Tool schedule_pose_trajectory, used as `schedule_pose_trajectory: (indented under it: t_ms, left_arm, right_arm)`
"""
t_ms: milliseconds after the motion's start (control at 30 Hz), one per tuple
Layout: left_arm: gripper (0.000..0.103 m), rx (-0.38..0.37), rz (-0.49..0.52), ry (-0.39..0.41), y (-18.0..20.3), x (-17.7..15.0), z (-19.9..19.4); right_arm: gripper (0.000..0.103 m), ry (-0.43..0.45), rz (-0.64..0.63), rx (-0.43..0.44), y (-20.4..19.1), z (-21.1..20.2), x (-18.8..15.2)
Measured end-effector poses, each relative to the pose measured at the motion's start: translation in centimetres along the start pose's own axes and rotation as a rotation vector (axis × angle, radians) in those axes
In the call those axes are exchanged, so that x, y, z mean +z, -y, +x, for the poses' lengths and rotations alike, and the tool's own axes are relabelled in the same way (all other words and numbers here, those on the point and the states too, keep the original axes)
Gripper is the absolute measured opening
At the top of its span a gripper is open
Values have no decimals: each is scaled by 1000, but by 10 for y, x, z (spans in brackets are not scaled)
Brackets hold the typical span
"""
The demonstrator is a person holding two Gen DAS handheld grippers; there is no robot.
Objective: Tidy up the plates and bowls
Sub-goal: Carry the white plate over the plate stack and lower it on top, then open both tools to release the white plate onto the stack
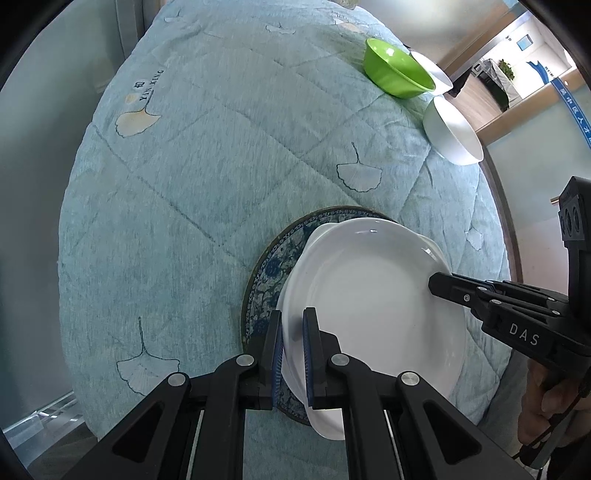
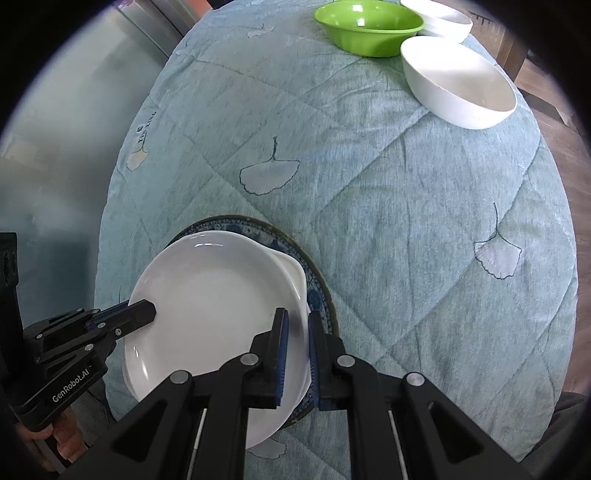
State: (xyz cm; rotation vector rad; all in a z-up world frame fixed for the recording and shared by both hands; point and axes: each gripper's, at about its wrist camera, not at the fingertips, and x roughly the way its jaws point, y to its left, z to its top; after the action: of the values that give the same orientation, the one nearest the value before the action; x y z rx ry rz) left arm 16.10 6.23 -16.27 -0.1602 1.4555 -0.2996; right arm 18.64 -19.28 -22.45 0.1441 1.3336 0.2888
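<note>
A white plate [image 1: 369,295] [image 2: 214,306] lies over a blue patterned plate [image 1: 271,266] [image 2: 318,295] on the near side of the table. I cannot tell whether the two touch. My left gripper [image 1: 291,326] [image 2: 142,312] is shut on the white plate's left rim. My right gripper [image 2: 297,326] [image 1: 441,284] is shut on its right rim. A second white lobed edge [image 2: 293,275] shows just under the white plate's far side. At the table's far right stand a green bowl [image 1: 395,70] [image 2: 369,29] and two white bowls [image 1: 450,129] [image 2: 458,85], all upright.
A teal quilted cloth with leaf prints [image 1: 221,166] [image 2: 369,166] covers the round table. The farther white bowl [image 1: 434,70] [image 2: 439,18] sits behind the green one. A person's hand [image 1: 546,402] [image 2: 62,439] grips each tool. The table edge runs close below the plates.
</note>
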Motion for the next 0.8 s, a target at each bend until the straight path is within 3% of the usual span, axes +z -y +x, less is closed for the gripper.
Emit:
schedule_pose_trajectory:
  t_ms: [433,800]
  left_arm:
    - [6,10,10,-23,2,-5,6]
    - [11,10,3,-7,-3,-8,-7]
  right_arm:
    - [16,-13,16,-9,3,5,-8]
    - [12,-18,-15,-17,-1,4,-9]
